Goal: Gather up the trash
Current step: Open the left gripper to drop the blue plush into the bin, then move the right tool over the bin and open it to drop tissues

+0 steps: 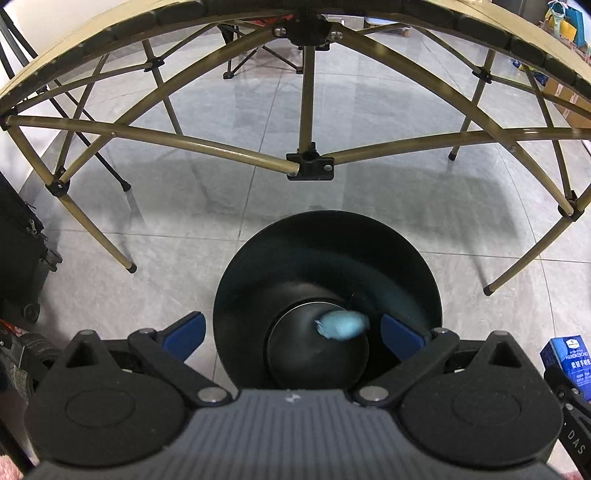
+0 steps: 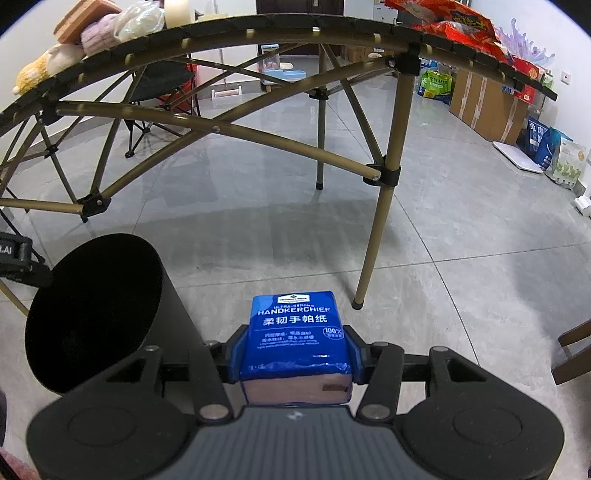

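Grey tile floor, black bin [image 1: 327, 306] below: left tool [image 1: 291, 330] spread wide, blue wad [image 1: 341, 324] blurred inside the bin. Right tool [image 2: 295, 350] clamps the tissue pack [image 2: 295, 339]; it probably swings over the bin next.

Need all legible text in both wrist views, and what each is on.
"ULTRA-STRONG HANDKERCHIEF" and "柔韧手帕纸": blue tissue pack held in the right tongs.
"100%": round badge on the same pack; small lines below are unreadable.
"HANDKERCHIEF": same pack at the left view's edge.
"DAS": black strap.
".AI", cut off: black part at left edge.
Red snack bags, floor bags: unreadable.
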The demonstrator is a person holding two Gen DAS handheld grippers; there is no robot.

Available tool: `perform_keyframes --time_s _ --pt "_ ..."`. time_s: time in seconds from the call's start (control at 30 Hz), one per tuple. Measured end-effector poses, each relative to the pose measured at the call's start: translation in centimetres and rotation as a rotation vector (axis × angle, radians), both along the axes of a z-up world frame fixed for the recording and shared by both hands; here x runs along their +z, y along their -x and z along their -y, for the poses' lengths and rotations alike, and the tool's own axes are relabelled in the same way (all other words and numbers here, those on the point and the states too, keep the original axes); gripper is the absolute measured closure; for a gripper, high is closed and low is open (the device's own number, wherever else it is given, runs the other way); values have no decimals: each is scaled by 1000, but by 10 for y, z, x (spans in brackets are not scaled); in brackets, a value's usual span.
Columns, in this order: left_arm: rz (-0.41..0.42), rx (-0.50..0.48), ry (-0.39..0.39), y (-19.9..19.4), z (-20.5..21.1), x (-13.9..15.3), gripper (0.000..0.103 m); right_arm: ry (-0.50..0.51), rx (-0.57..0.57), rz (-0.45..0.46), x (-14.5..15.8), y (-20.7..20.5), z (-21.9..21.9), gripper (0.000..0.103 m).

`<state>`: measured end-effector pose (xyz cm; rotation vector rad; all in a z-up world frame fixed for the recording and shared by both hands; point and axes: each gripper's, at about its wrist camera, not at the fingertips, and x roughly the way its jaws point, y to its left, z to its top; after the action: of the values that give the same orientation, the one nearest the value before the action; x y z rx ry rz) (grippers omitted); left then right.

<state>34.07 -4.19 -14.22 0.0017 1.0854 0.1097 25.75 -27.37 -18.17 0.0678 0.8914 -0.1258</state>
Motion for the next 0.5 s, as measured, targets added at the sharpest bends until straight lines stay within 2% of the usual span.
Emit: perform_keyframes --time_s 0.5 --pt "72 14 7 25 -30 17 0 24 31 12 11 12 -19 52"
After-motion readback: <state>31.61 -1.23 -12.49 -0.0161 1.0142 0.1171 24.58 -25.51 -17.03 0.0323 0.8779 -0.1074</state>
